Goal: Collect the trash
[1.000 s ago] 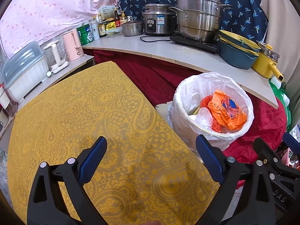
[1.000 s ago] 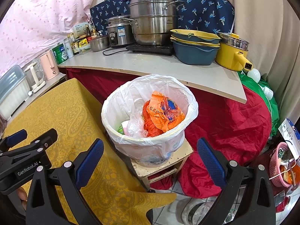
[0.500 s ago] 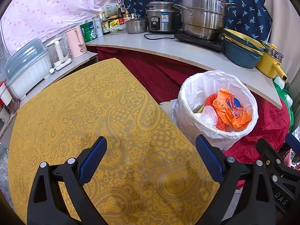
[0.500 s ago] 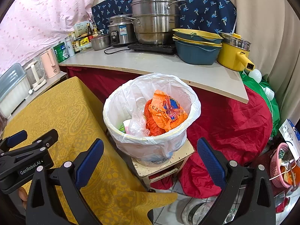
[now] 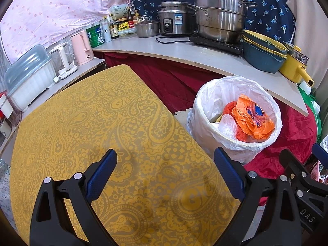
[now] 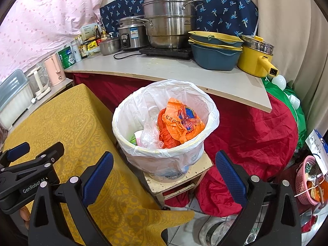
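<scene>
While both grippers hang empty with jaws spread wide, trash bin (image 6: 164, 131) sits centre frame in right view on a small stool (image 6: 180, 176): white liner, crumpled orange bag (image 6: 180, 121) and clear plastic (image 6: 148, 136) inside. Yellow paisley tablecloth (image 5: 92, 127) fills left view; left gripper (image 5: 166, 174) above it, right gripper (image 6: 164, 174) before bin. Counter (image 6: 164, 69) with pots upper frame. Versus 1.0 s ago: bin contents unchanged, views shifted slightly.

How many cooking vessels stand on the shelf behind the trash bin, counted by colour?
Steel: 3, steamer pot, rice cooker, small lidded pot.
Yellow: 1, electric pot.
Blue with yellow rim: 2, stacked basins.
Total: 6.
</scene>
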### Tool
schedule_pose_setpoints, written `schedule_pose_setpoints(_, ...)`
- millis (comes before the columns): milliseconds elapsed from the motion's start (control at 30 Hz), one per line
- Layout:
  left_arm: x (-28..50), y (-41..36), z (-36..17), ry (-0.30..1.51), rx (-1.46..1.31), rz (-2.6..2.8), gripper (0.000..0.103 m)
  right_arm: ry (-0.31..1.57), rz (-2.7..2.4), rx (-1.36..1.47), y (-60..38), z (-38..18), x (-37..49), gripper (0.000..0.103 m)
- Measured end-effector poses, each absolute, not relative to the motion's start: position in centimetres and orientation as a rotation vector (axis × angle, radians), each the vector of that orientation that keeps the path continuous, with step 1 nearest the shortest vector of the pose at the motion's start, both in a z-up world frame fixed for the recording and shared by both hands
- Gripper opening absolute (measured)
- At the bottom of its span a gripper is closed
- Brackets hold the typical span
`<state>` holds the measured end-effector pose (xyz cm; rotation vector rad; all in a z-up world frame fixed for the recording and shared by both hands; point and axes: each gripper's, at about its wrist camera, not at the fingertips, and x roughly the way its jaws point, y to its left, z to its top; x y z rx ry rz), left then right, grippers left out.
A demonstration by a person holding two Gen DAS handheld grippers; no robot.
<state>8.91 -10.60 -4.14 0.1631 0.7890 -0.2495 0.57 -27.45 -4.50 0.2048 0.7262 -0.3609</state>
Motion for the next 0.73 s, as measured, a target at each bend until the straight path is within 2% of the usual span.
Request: schedule_pose_setpoints(733,9.3,-12.1,-5.3,0.806,0.194,-0.254,0.091,0.727,-0.370,0.205,-28.7,-5.0,1.0,0.096)
